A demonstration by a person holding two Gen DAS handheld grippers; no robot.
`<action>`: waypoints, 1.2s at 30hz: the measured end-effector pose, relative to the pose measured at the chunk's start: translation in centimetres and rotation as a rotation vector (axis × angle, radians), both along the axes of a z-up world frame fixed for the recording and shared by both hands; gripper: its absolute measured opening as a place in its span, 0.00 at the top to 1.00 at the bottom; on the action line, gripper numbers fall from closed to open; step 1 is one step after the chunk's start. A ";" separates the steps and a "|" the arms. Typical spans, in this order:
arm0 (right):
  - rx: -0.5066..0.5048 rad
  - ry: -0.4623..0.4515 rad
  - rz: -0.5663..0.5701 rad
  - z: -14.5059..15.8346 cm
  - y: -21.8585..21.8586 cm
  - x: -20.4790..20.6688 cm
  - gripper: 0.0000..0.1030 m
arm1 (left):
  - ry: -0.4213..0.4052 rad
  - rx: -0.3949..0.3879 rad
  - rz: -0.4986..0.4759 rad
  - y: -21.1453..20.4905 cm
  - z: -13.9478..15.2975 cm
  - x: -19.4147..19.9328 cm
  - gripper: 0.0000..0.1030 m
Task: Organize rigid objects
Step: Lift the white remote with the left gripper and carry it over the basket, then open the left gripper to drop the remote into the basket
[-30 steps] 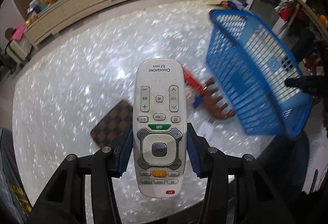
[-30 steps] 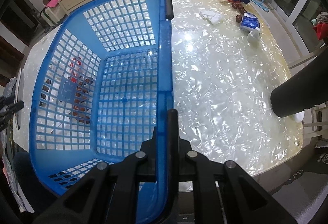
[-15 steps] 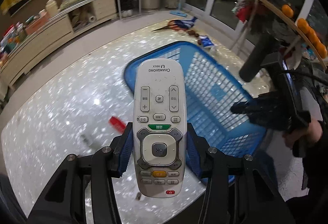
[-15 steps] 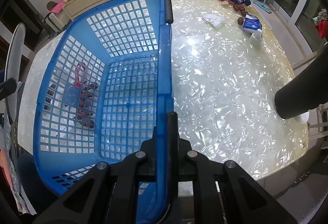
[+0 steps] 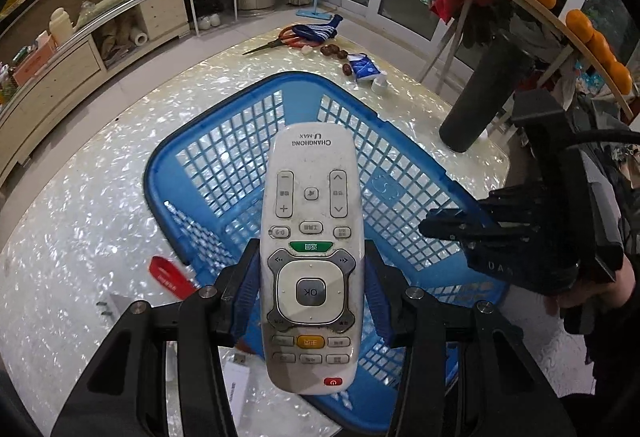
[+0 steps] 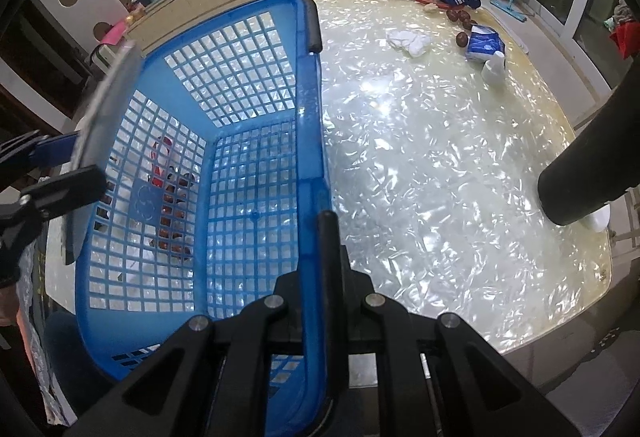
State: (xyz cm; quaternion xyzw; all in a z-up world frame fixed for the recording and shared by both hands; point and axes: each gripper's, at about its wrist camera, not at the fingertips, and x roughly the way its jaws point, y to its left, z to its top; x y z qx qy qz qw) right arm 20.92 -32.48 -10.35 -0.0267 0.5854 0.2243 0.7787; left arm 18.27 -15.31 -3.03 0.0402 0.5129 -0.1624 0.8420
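The left gripper, jaws clamped on the white plastic remote control, hangs over the blue lattice plastic basket, whose wall the right gripper pinches narrowly; an off-centre release could send the remote off the rim onto the desk.

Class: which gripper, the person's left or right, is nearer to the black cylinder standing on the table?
Right. The right gripper, clamped on the blue basket's rim, is on the black cylinder's side; the left gripper, holding the remote, is over the basket's far side.
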 end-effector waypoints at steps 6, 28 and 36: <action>0.001 0.012 -0.013 -0.5 0.1 -0.3 0.93 | -0.005 0.025 -0.034 -1.4 -0.4 0.7 0.49; 0.040 0.005 -0.057 -0.6 -0.5 -0.9 0.93 | 0.164 0.103 -0.098 -3.9 -7.1 3.2 0.49; 0.047 0.003 -0.058 -0.6 -0.6 -0.9 0.93 | 0.198 0.146 -0.136 -4.6 -7.8 3.4 0.49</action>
